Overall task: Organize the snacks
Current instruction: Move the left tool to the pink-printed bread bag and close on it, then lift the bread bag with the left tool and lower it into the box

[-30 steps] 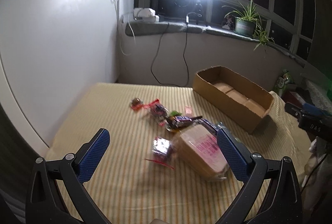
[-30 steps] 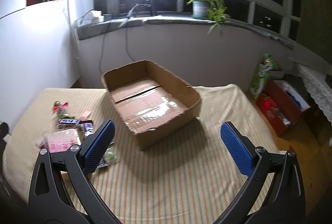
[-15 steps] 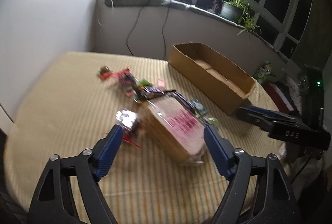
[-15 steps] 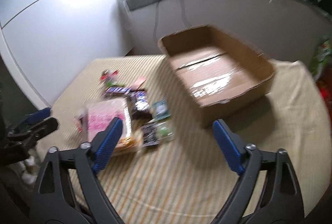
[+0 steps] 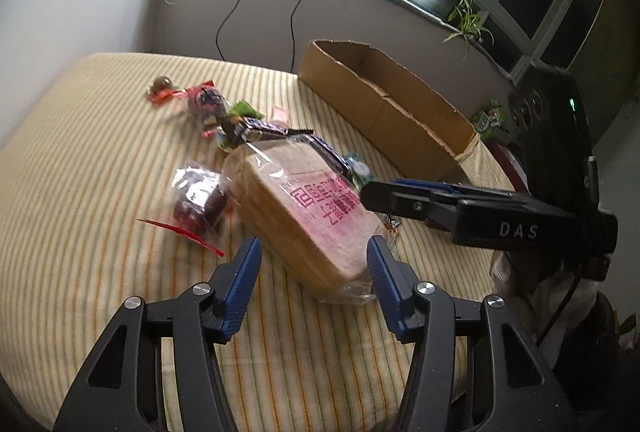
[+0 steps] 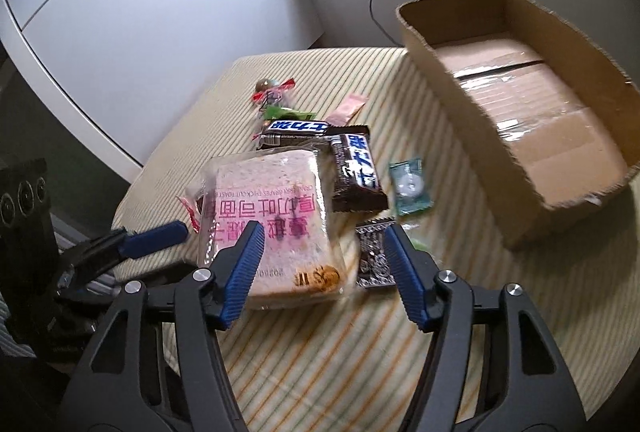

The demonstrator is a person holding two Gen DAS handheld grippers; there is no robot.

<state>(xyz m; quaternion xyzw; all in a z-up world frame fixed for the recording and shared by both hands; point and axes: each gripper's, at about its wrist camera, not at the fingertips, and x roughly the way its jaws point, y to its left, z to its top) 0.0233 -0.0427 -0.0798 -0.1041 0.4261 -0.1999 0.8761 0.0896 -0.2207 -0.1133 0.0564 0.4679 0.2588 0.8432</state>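
Both tongs — left [image 5: 312, 256] and right [image 6: 322, 238] — are spread around the bagged toast loaf [image 5: 304, 211]. I should squeeze gently — bread crushes — then carry it to the cardboard box [image 6: 520, 135].

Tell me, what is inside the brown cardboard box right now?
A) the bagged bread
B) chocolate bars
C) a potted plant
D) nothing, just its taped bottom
D: the open brown cardboard box shows only its shiny taped bottom, and the bagged sliced bread lies outside on the striped cloth.
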